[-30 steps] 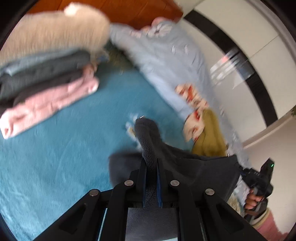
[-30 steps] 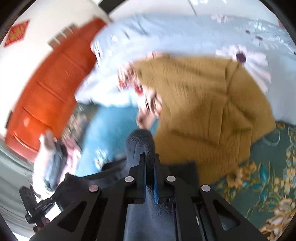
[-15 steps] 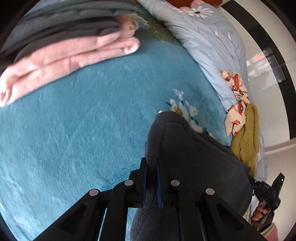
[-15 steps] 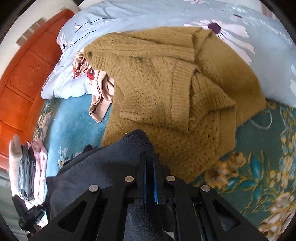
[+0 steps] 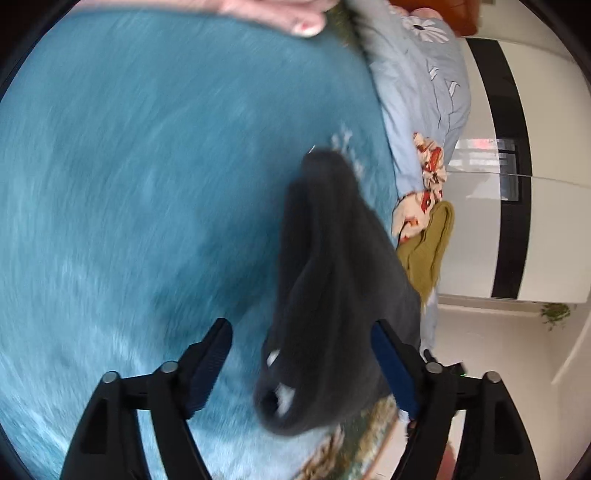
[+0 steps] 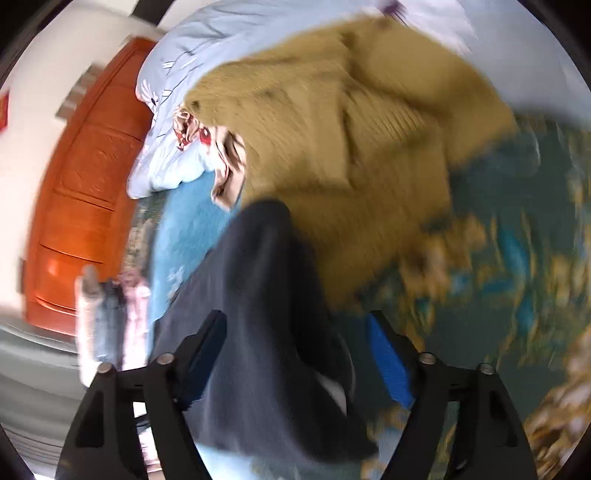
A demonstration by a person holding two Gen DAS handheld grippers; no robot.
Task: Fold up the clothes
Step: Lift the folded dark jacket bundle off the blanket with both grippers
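Observation:
A dark grey fleece garment [image 5: 332,280] lies bunched on the teal blanket [image 5: 147,184]. My left gripper [image 5: 301,336] has its jaws opening wide; the garment's edge lies loose between them, and the pads do not press on it. In the right wrist view the same dark garment [image 6: 266,314] runs up between the jaws of my right gripper [image 6: 295,325], which are also opening, free of the cloth. A mustard knit sweater [image 6: 351,140] lies crumpled just beyond the right gripper.
A folded pink garment [image 5: 288,14] sits at the far edge of the blanket. A pale blue floral quilt [image 5: 424,85] lies along the right side, with a red-patterned cloth [image 5: 424,184] on it. An orange wooden headboard [image 6: 81,192] stands behind. A folded stack [image 6: 110,317] shows at the left.
Both grippers went from shut on the dark garment to wide apart, letting it go. Both hands sank toward the blanket and the wrists rolled; the garment now rests on the bed.

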